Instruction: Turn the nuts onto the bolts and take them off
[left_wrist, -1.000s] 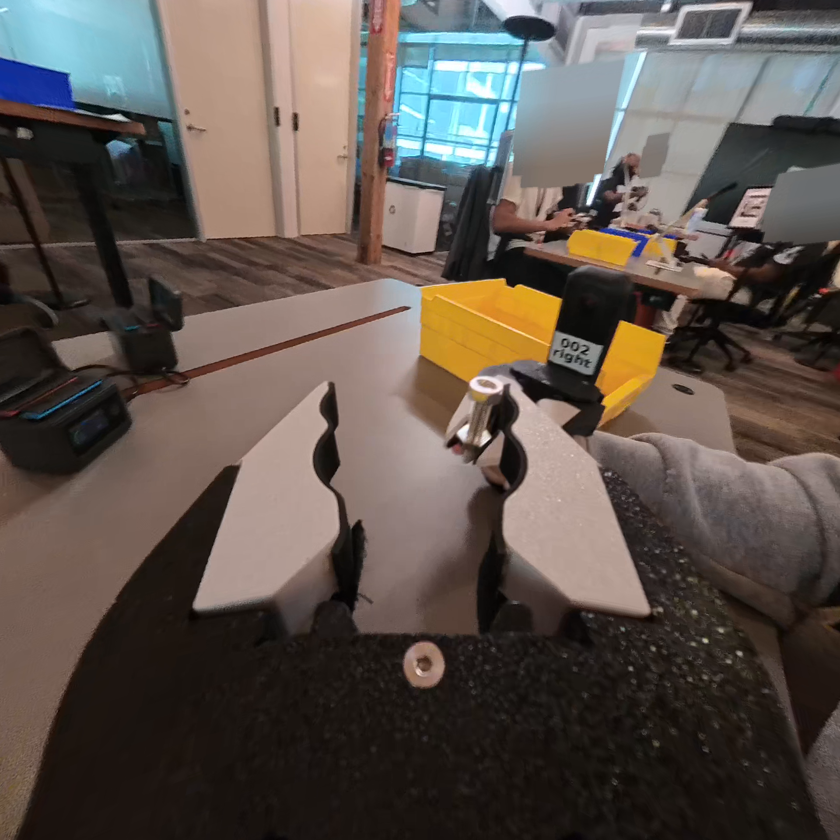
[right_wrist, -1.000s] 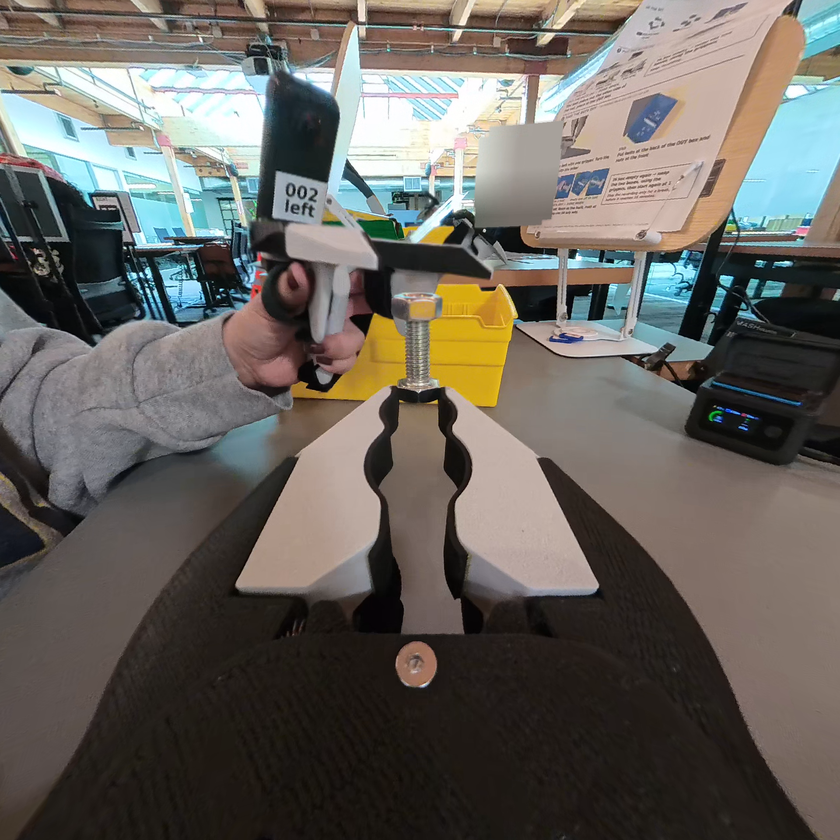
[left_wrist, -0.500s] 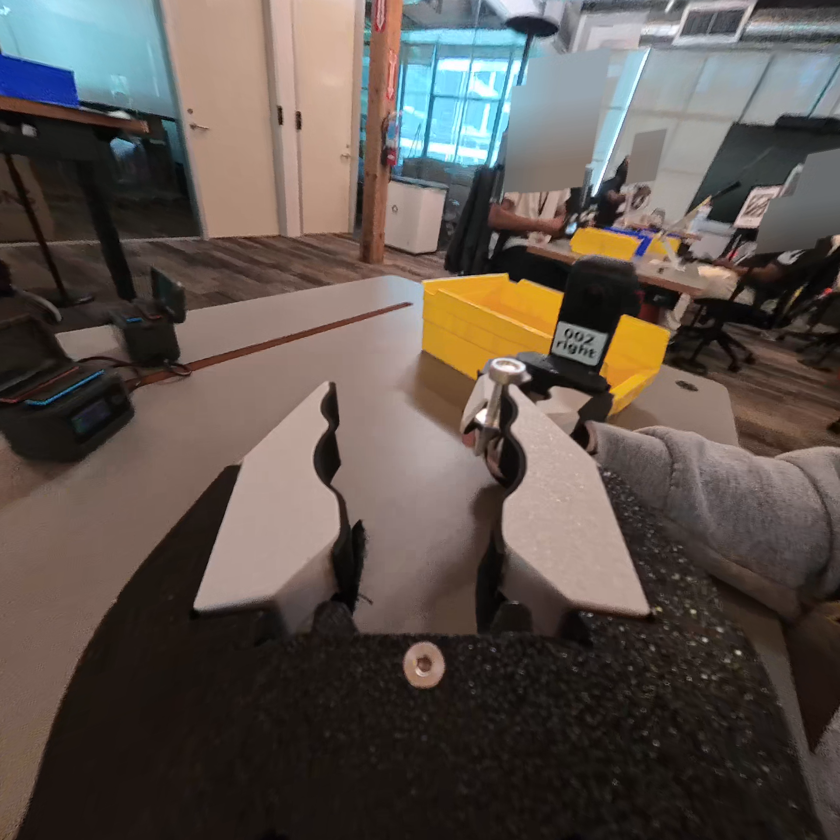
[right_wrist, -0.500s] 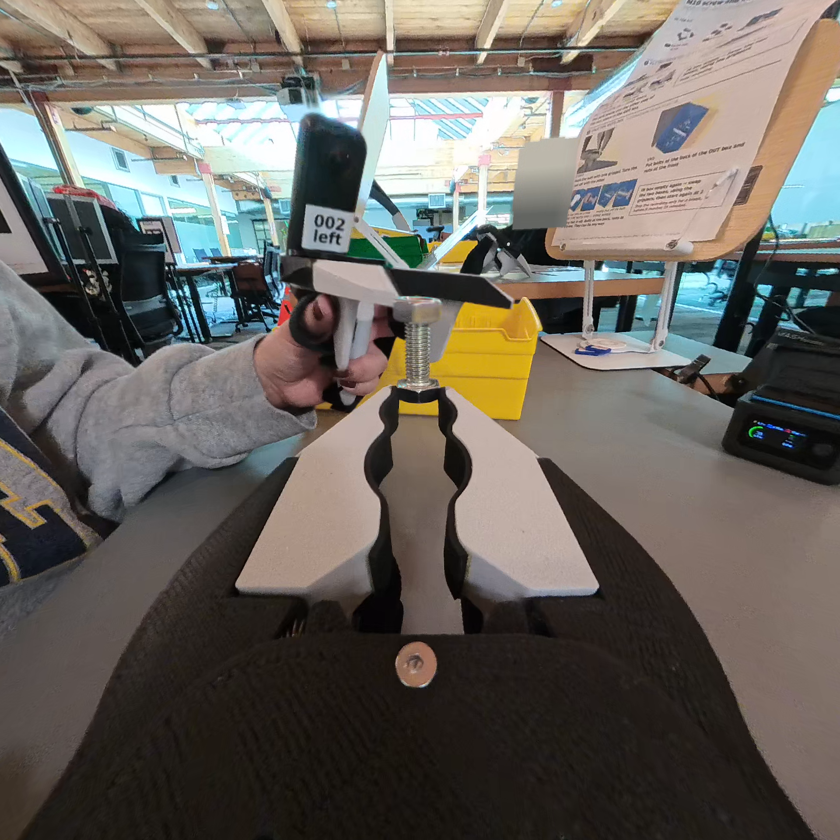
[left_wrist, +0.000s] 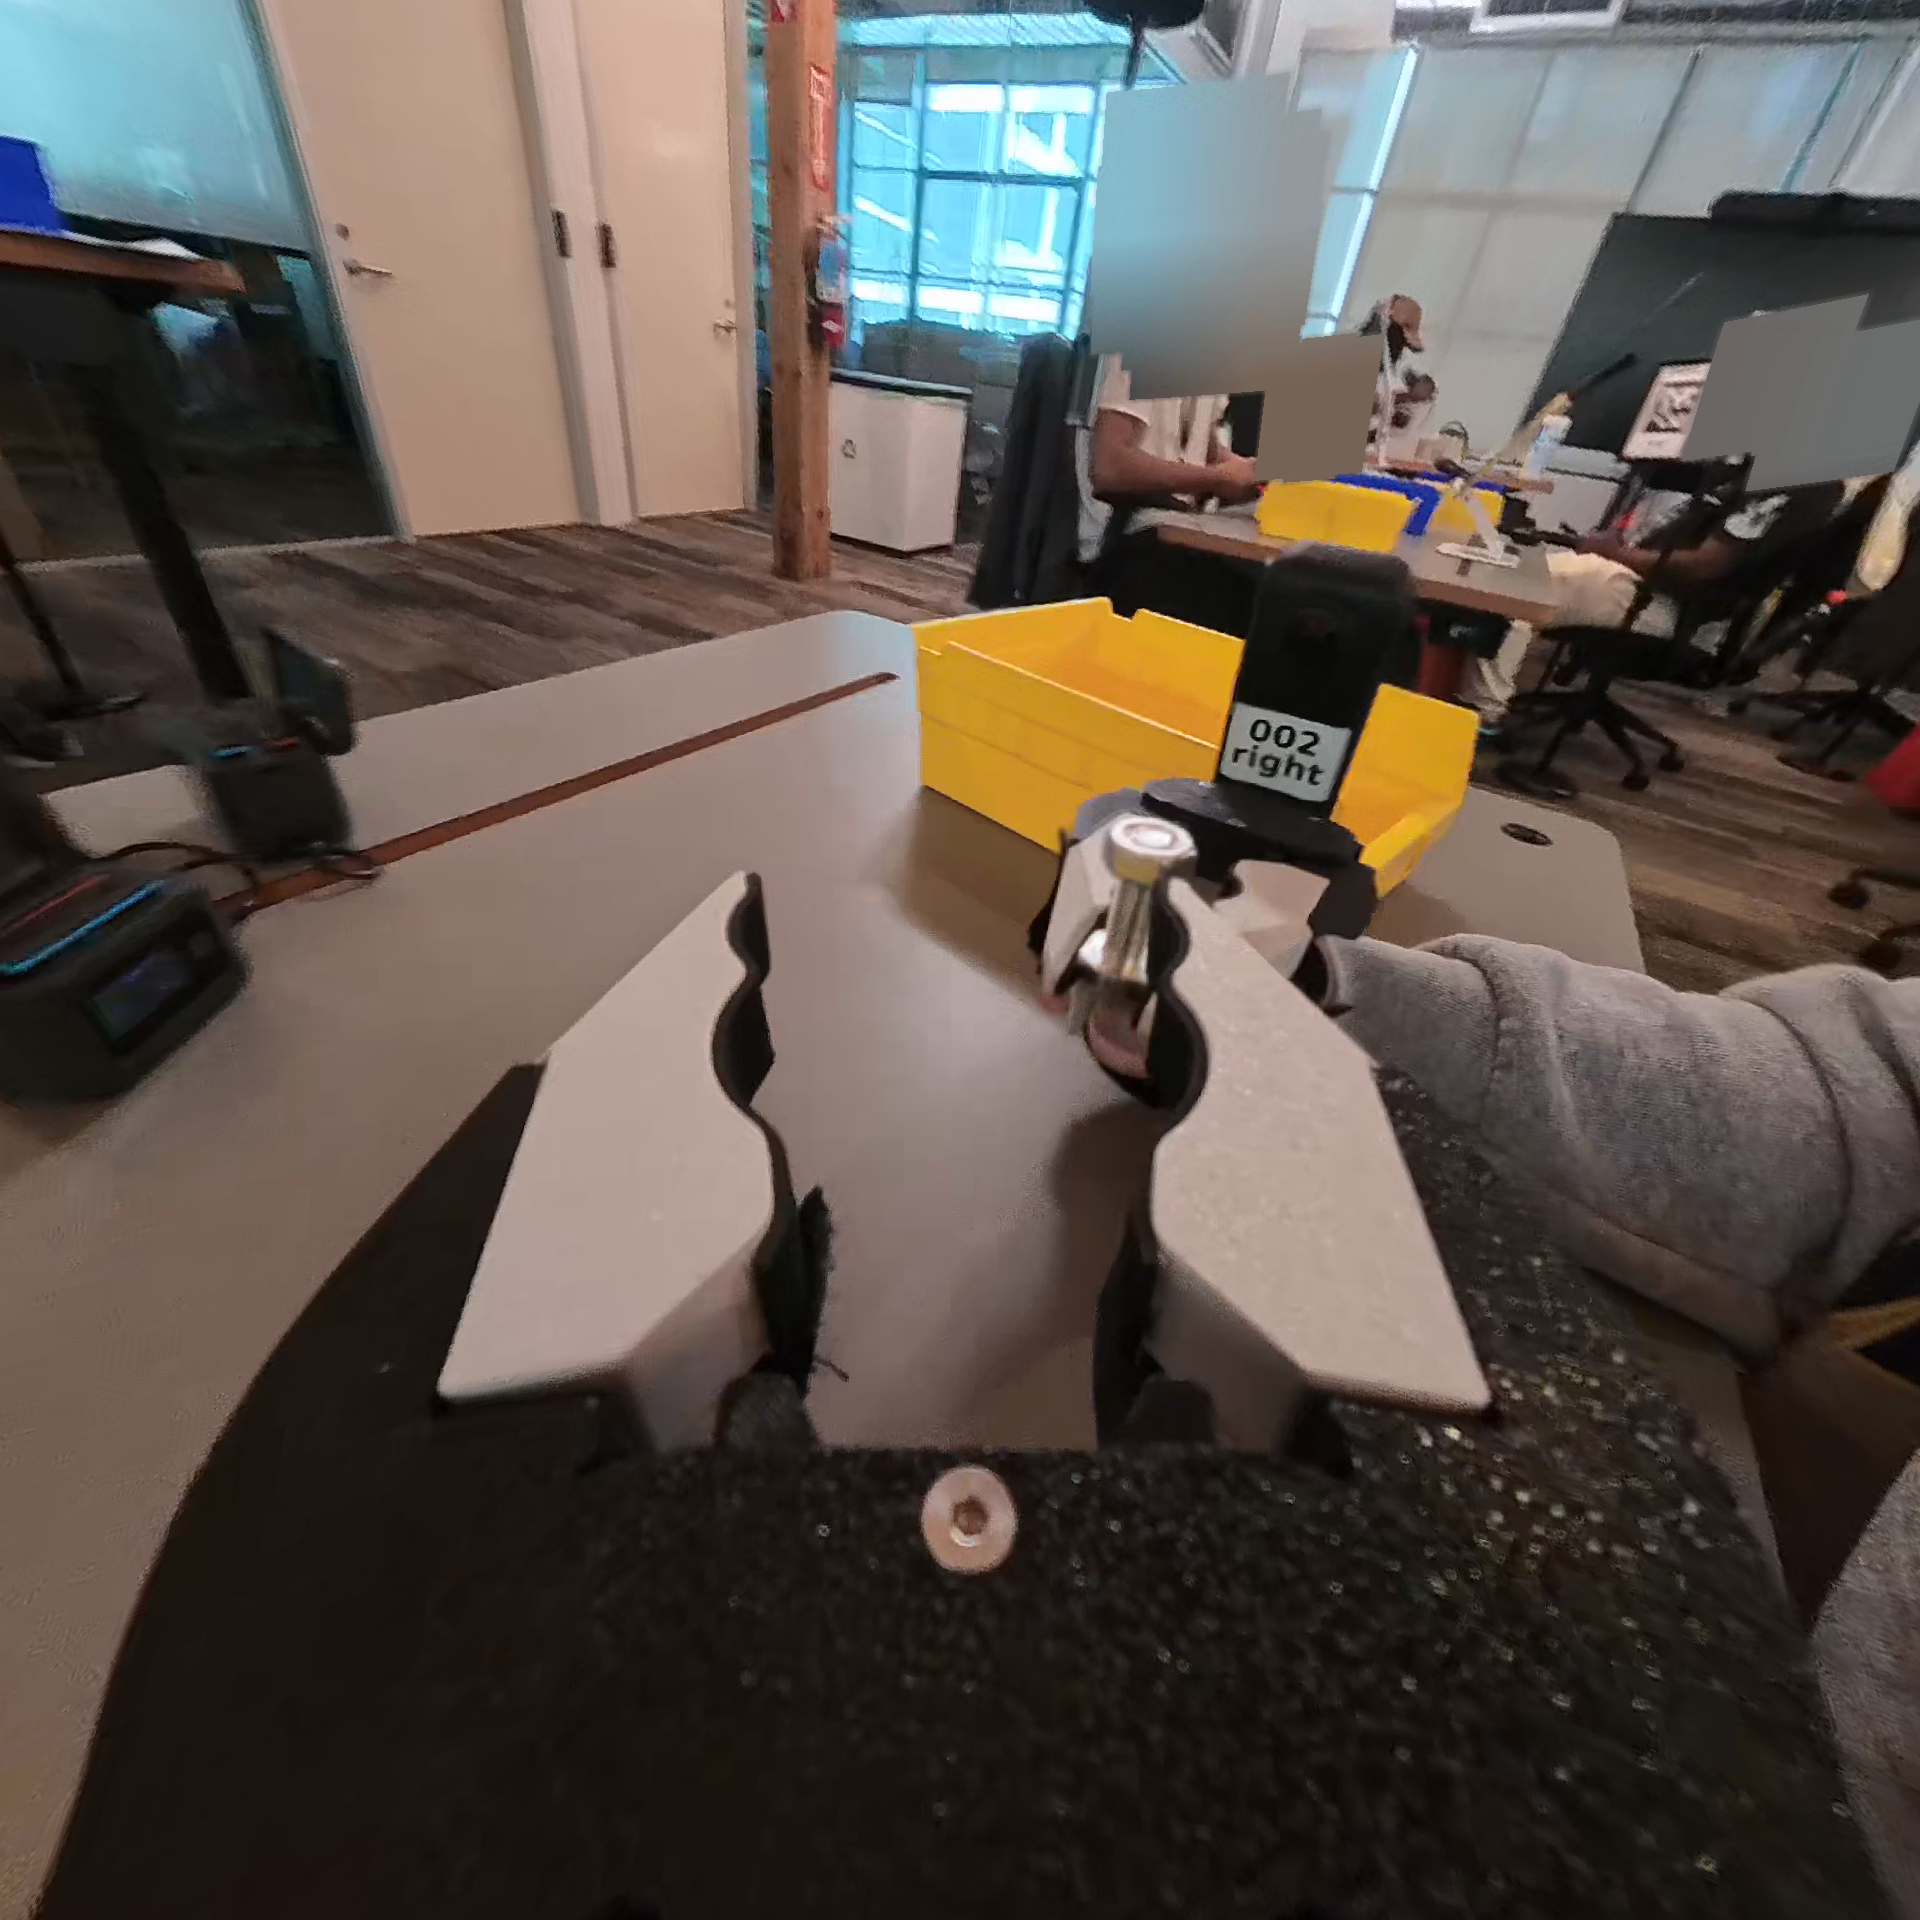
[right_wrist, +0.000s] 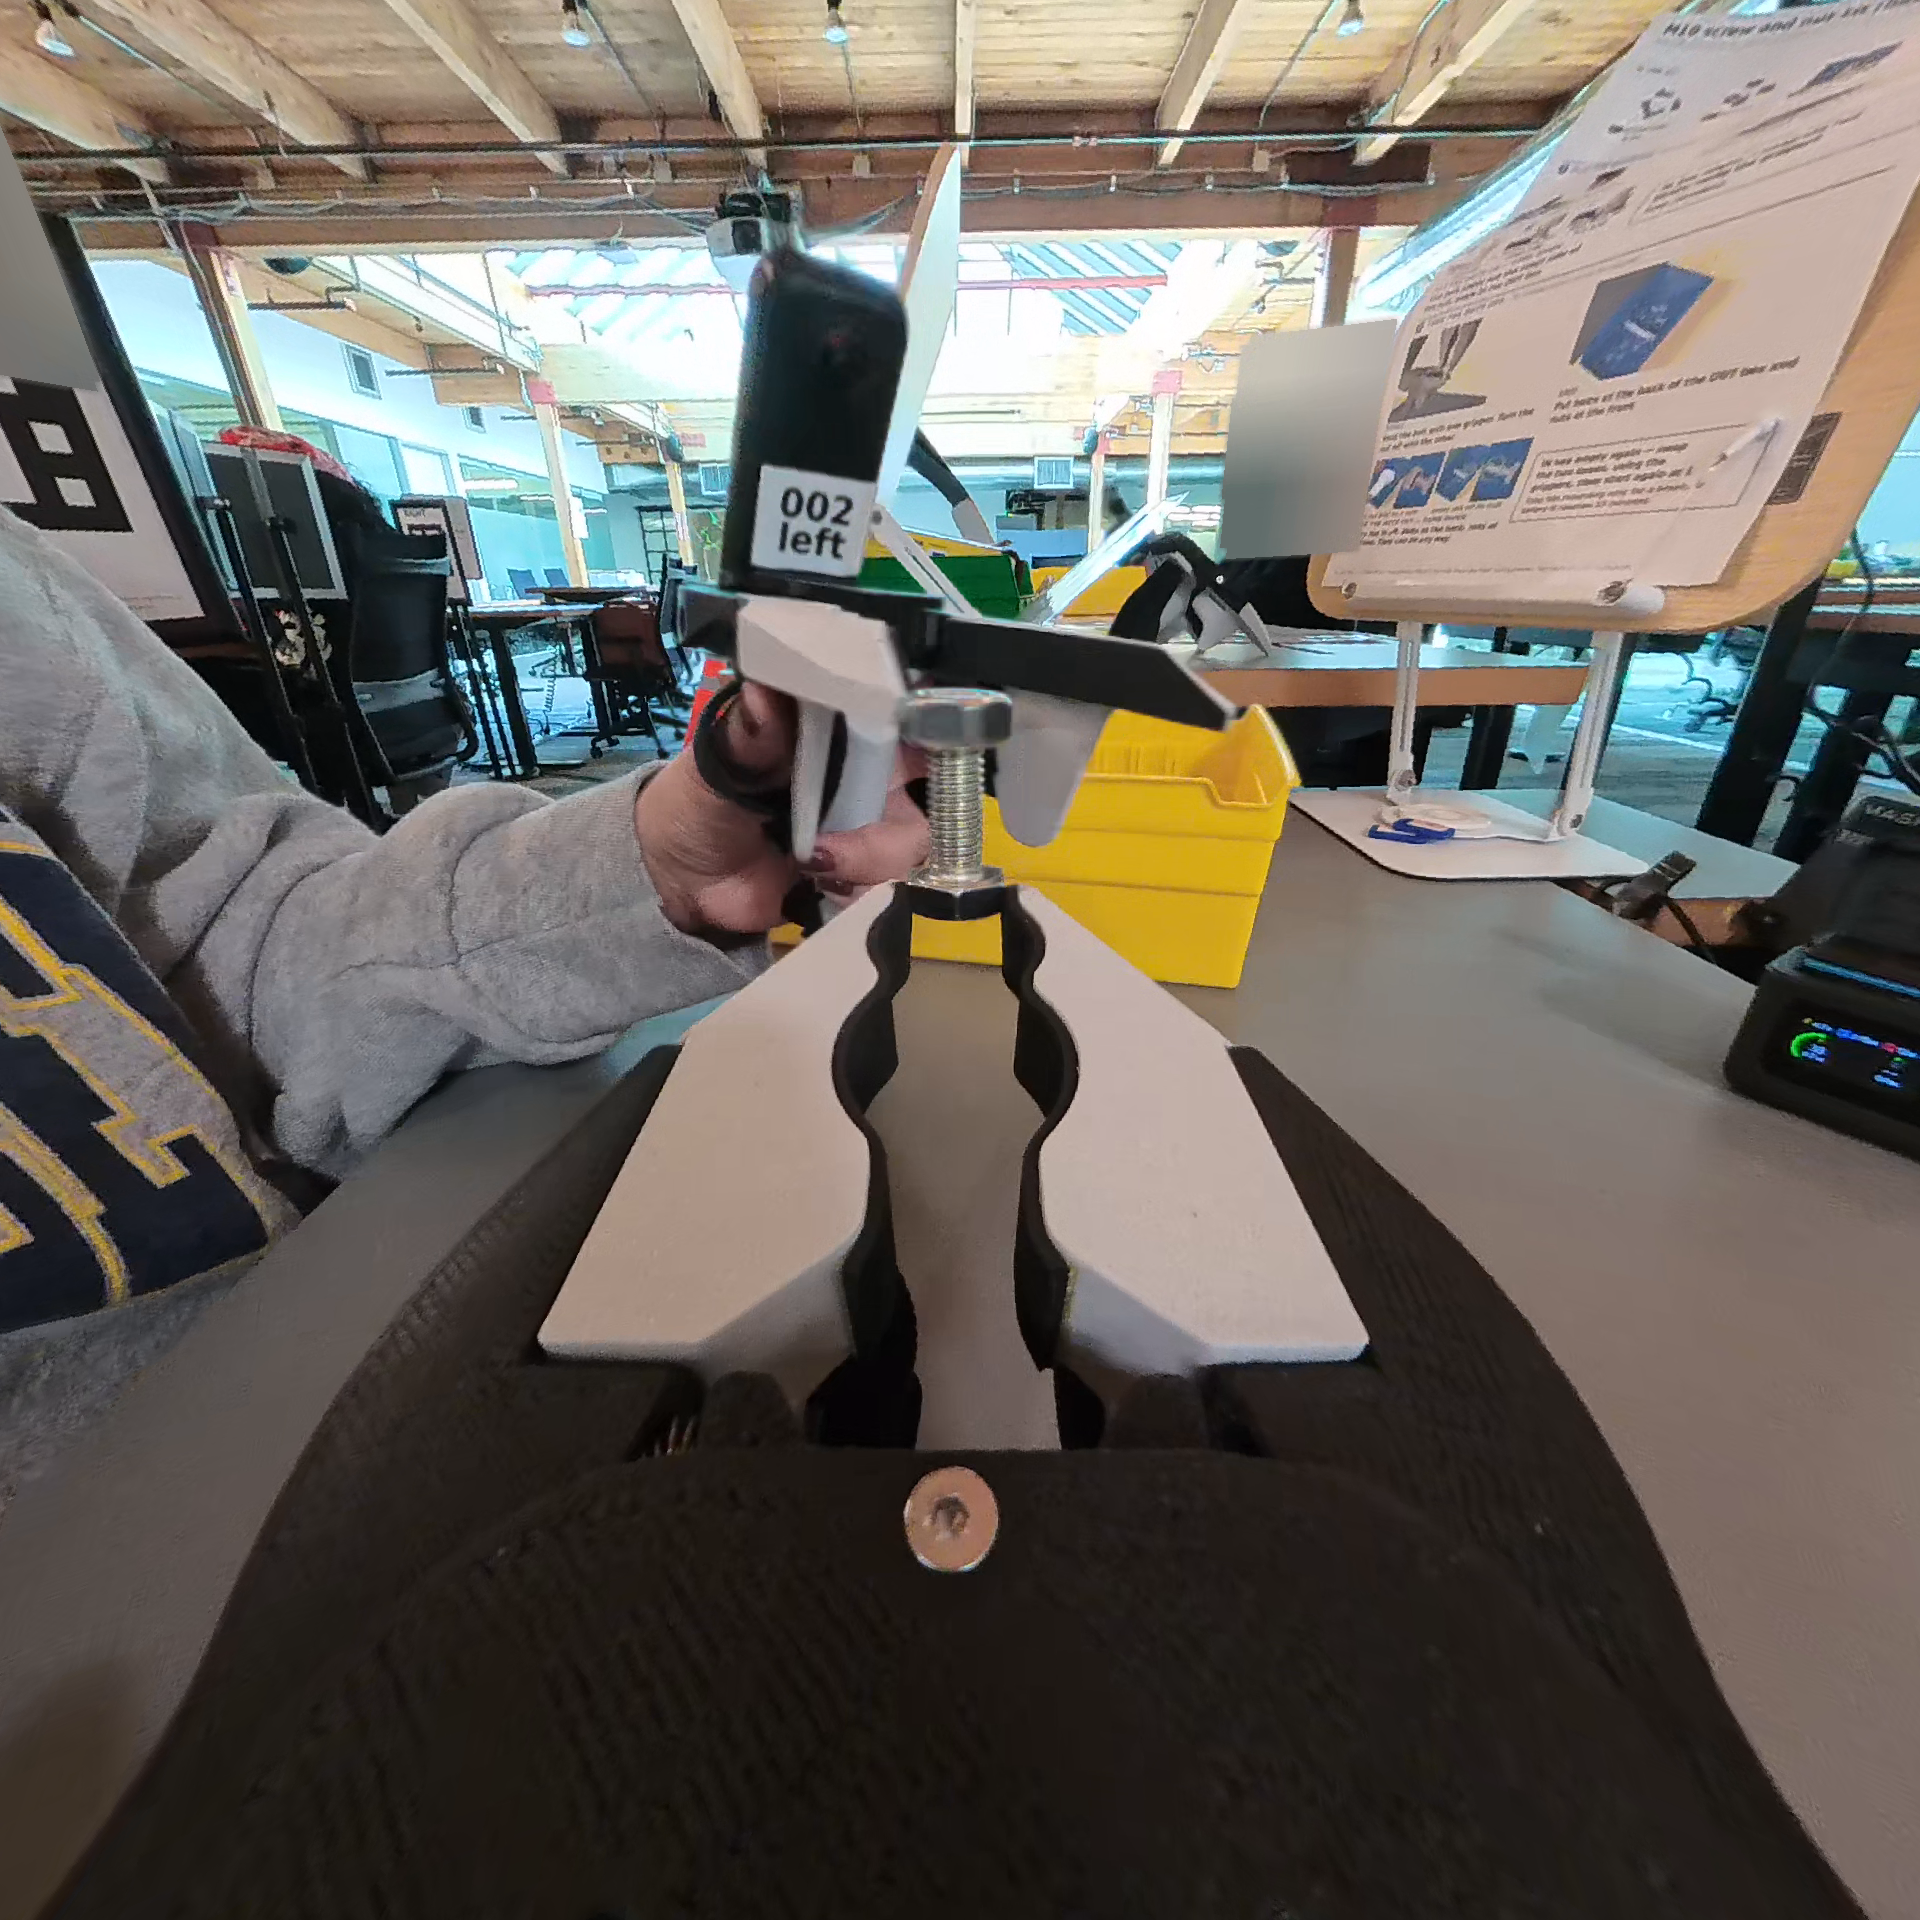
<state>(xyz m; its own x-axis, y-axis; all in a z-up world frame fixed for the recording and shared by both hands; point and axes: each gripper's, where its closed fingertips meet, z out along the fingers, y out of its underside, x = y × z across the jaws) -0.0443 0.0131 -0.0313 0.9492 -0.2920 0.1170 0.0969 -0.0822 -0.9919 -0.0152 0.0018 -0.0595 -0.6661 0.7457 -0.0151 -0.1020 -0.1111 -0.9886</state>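
Gripping a hex nut (right_wrist: 954, 891) at its very tips, held the right gripper (right_wrist: 954, 920) closed on it, in front of the yellow bin (right_wrist: 1143, 862) and above the grey table (right_wrist: 1455, 1039). Carried a bolt (right_wrist: 954, 790) upright through that nut, head on top, threaded shank bare between head and nut, all of it against the bin's near wall in the right wrist view. Showed the wavy black pads (right_wrist: 868, 1039) parted behind the tips, closing only on the nut.

Held the left gripper (left_wrist: 961, 904) spread wide, nearer than the bin, with nothing clamped. Placed the bolt just inside its right finger (left_wrist: 1278, 1143), at the notch of the black lining; touching or just apart could not be told. Left the other finger (left_wrist: 623, 1143) well clear of the bolt. Seen from the right wrist view, hung both pale fingers down on either side of the bolt head, in front of the bin.

Wrapped a bare hand (right_wrist: 727, 862) round the left gripper's handle, left of the bin, grey sleeve (right_wrist: 416, 935) trailing from it. Stood a black device (right_wrist: 1839, 1049) with a lit screen right of the bin, and a clipboard stand (right_wrist: 1621, 364) bearing a printed sheet behind and right of the bin.
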